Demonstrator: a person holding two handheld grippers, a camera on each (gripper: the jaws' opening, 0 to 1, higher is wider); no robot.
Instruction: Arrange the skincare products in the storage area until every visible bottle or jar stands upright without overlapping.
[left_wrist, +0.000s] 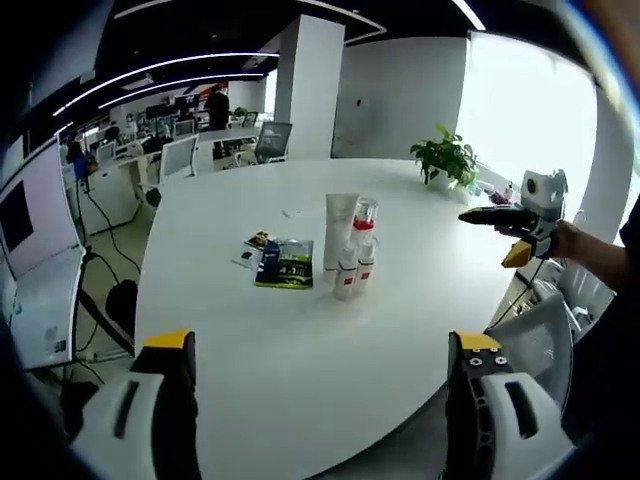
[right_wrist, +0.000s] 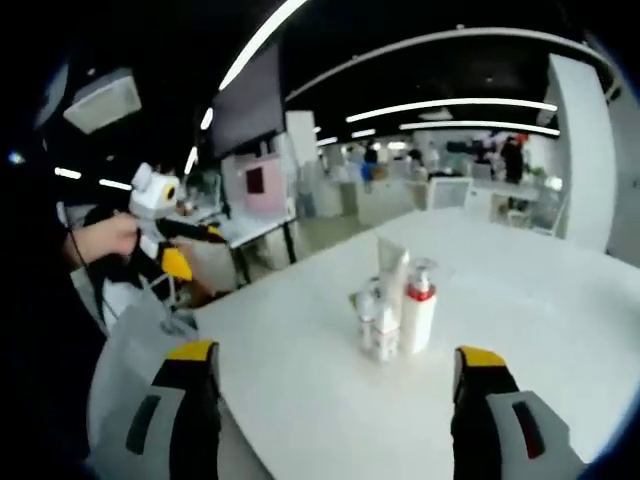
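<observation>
A cluster of skincare products stands upright near the middle of the round white table (left_wrist: 300, 380): a tall white tube (left_wrist: 340, 232), a pump bottle with a red collar (left_wrist: 363, 238) and small white bottles with red labels (left_wrist: 347, 281). My left gripper (left_wrist: 320, 342) hovers open over the near table edge, well short of them. The right gripper (left_wrist: 505, 220) is held by a hand off the table's right side. In the right gripper view the tube (right_wrist: 392, 265), pump bottle (right_wrist: 418, 305) and small bottles (right_wrist: 375, 325) stand ahead of my open right gripper (right_wrist: 337, 353). The left gripper (right_wrist: 165, 235) is at the left.
A dark green packet (left_wrist: 285, 264) and a smaller packet (left_wrist: 257, 243) lie flat left of the bottles. A potted plant (left_wrist: 445, 156) stands at the table's far right. A white chair (left_wrist: 545, 340) sits by the near right edge. Office desks and chairs (left_wrist: 175, 155) lie beyond.
</observation>
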